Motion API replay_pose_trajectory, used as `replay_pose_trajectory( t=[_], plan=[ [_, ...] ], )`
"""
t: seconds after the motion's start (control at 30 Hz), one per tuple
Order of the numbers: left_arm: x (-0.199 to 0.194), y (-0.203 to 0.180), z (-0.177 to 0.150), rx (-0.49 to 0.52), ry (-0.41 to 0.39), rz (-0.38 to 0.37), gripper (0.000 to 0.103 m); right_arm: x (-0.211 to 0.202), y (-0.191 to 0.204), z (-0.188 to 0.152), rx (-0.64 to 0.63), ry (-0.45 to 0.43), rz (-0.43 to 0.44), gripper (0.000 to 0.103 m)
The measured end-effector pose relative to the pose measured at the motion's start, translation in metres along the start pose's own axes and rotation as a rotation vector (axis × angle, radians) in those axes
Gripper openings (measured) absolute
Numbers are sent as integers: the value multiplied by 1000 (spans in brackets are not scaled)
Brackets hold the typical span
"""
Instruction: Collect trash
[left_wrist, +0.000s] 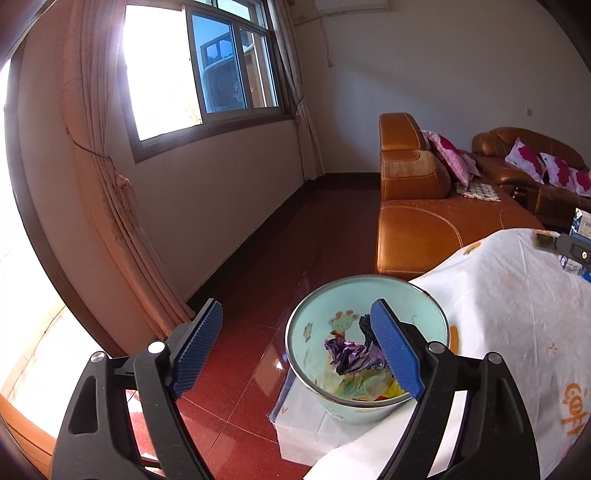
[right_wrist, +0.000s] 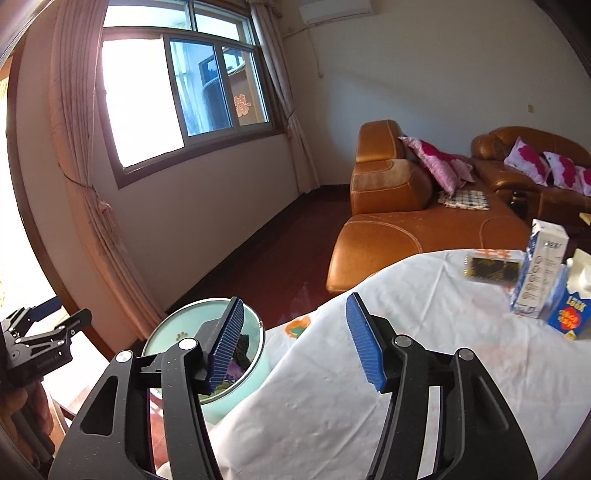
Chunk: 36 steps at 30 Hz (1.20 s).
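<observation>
Your left claw (left_wrist: 295, 354) hangs spread and empty over the pale green metal bin (left_wrist: 369, 339) at the lower centre of its frame; your right claw (right_wrist: 295, 343) is spread too, above the white-clothed bench (right_wrist: 406, 369). Reach carelessly and you could topple the blue-and-white cartons (right_wrist: 543, 273) at right. The dark rectangular wrapper (right_wrist: 487, 269) lies flat beside them.

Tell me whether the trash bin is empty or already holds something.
Not empty. The trash bin stands upright beside the table, with crumpled purple wrapper and colourful scraps inside, well below its rim.
</observation>
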<state>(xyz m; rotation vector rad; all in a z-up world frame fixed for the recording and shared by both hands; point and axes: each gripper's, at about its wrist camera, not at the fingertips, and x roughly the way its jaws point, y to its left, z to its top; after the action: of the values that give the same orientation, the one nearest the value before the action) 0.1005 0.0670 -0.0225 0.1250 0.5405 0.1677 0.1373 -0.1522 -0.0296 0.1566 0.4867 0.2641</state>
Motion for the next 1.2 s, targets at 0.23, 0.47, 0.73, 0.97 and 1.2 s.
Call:
replay_pose_trajectory(
  t=[0.23, 0.47, 0.73, 0.97, 1.2],
  plan=[
    [-7, 1, 4, -4, -18, -9, 85, -10, -2, -3, -7, -6, -7, 60],
    [-10, 3, 4, -8, -30, -8, 87, -14, -4, -1, -9, -15, -17, 61],
    [-11, 2, 4, -7, -29, -8, 88, -17, -5, -1, -11, -17, -22, 63],
    [-12, 2, 5, -7, -34, -3, 93, -18, -4, -3, -15, -19, -29, 63],
    [-12, 3, 5, -5, -36, -3, 93, -20, -4, -4, -20, -24, -36, 68]
  ],
)
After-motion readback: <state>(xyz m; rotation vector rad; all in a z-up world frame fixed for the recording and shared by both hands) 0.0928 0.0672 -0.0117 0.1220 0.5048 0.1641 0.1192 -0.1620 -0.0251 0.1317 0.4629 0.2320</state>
